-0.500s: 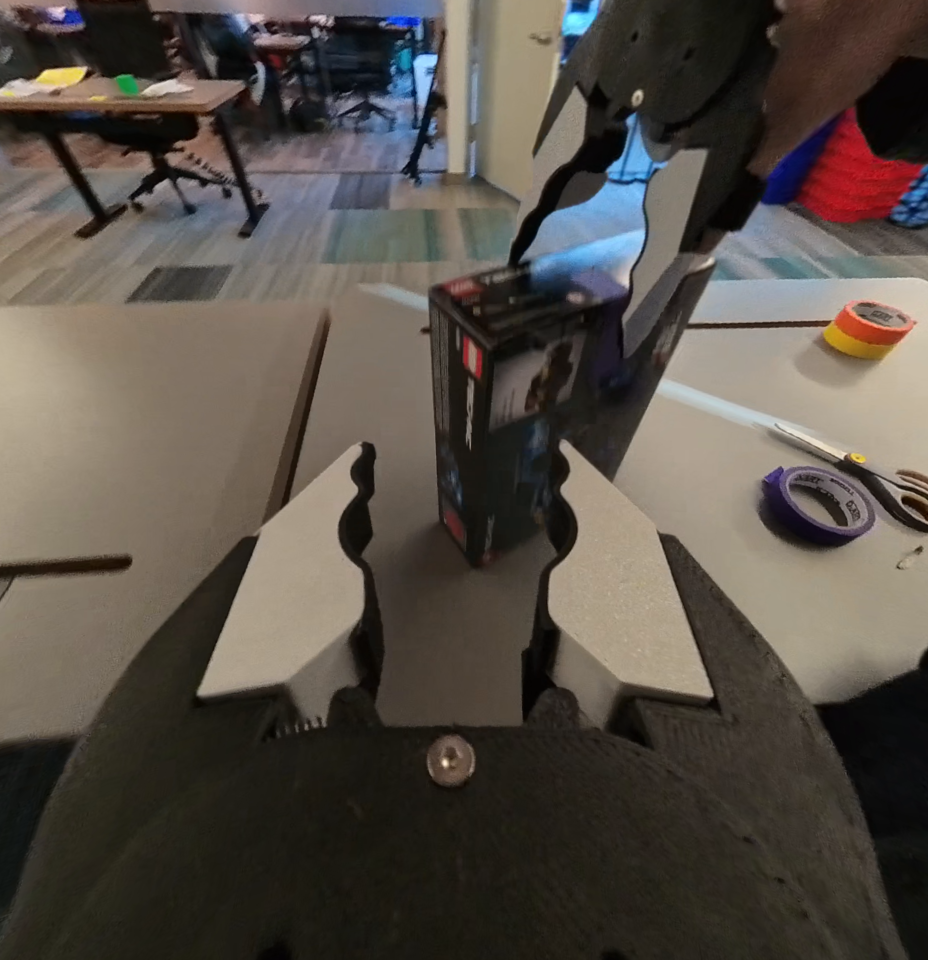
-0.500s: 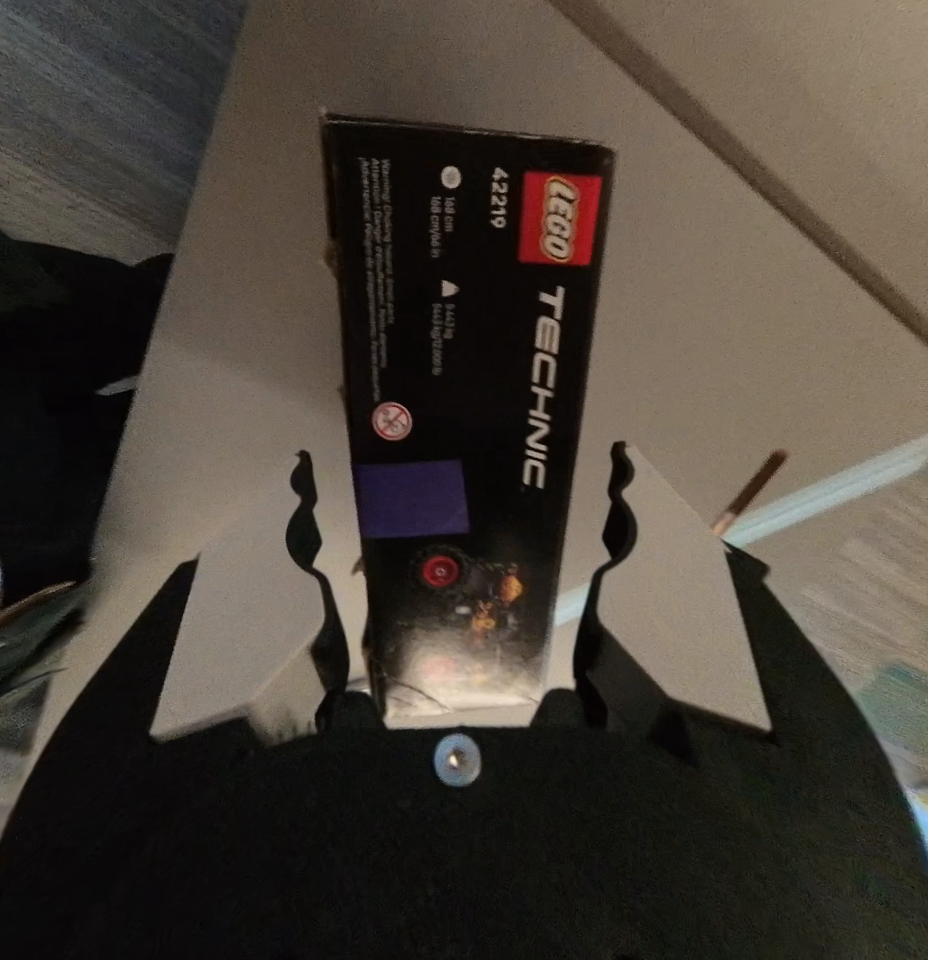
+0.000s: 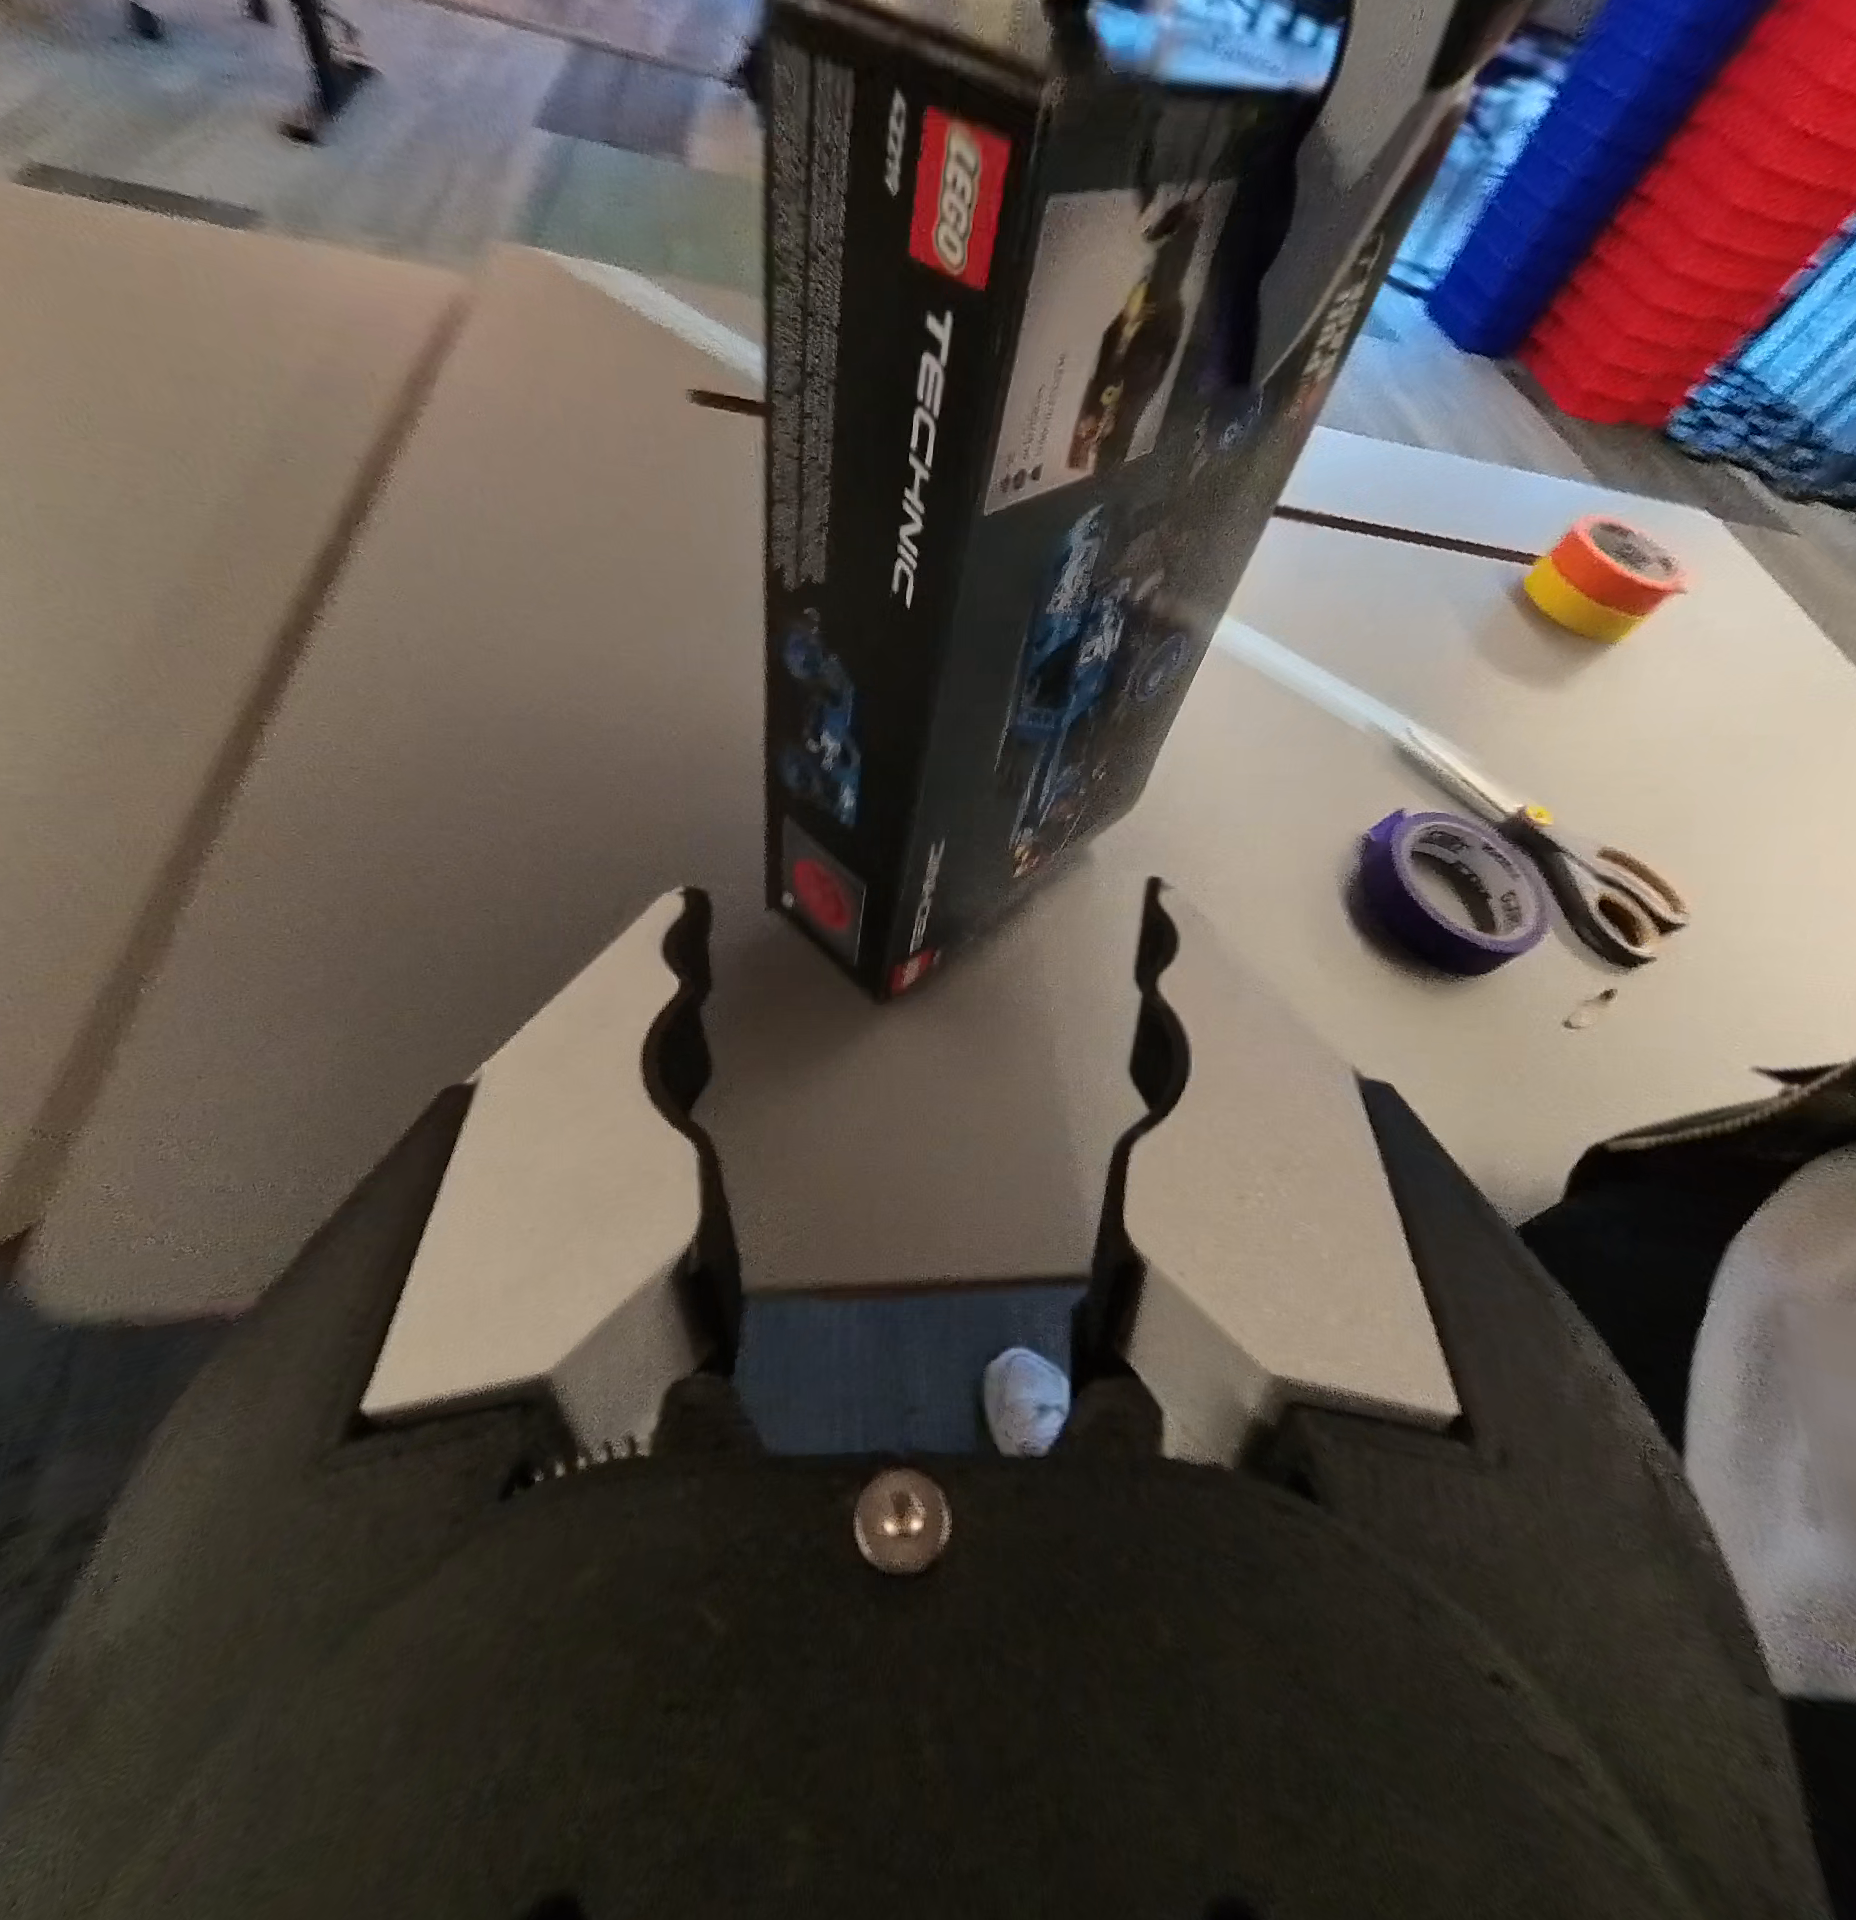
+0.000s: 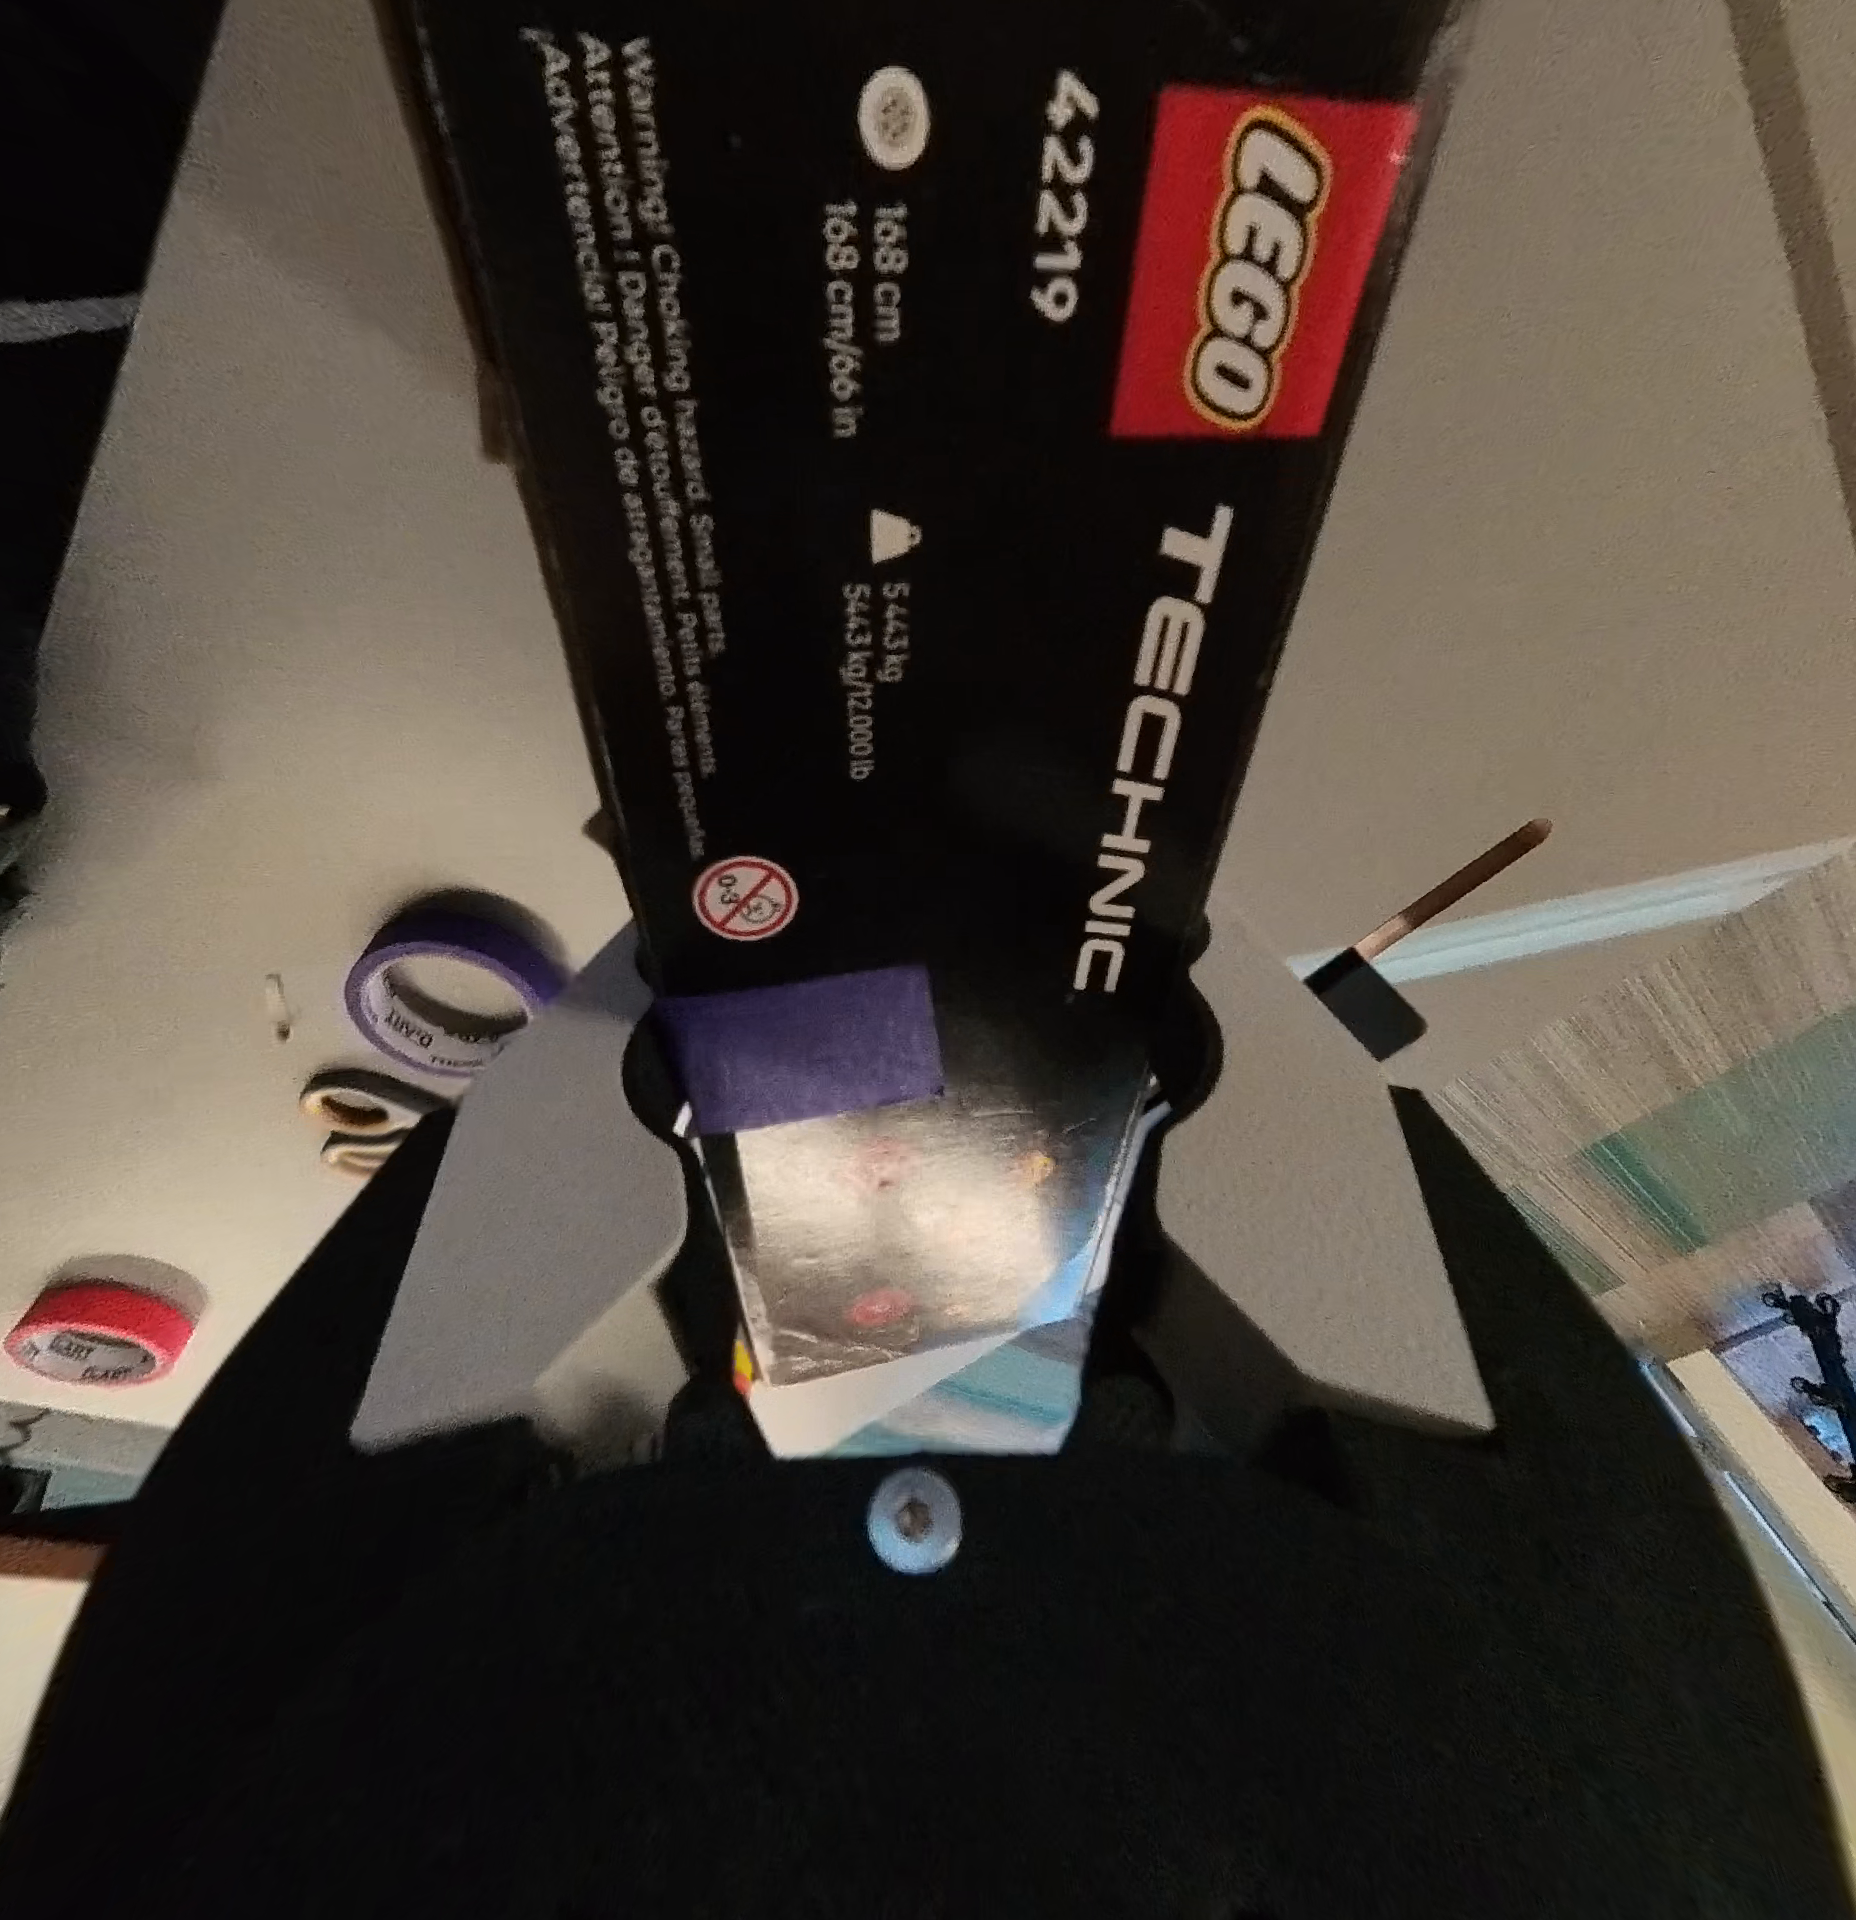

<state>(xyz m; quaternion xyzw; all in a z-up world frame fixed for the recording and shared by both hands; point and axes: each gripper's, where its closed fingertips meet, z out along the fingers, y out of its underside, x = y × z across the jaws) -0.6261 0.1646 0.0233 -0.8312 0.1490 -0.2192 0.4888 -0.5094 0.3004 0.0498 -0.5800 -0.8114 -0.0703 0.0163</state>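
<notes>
A tall black toy box [image 3: 903, 540] stands on end on the grey table [image 3: 384, 727], leaning slightly; its top is cut off by the frame edge. My left gripper [image 3: 919, 899] is open and empty, with its fingertips just short of the box's lower end, one on each side. In the right wrist view my right gripper [image 4: 919, 951] comes down from above and is shut on the box's [image 4: 903, 520] upper end. Its fingers [image 4: 550, 1122] press both long edges beside a purple tape patch [image 4: 799, 1049] on the flap.
A purple tape roll [image 3: 1449, 904], scissors [image 3: 1568, 873] and a stacked orange and yellow tape roll [image 3: 1604, 577] lie on the table right of the box. Red and blue stacked items [image 3: 1682, 208] stand beyond. A person's sleeve [image 3: 1786, 1299] is at the right. The table's near edge lies under my left gripper.
My right gripper has closed from open onto the box's top end. My left gripper has opened wider and moved closer to the base of the box.
</notes>
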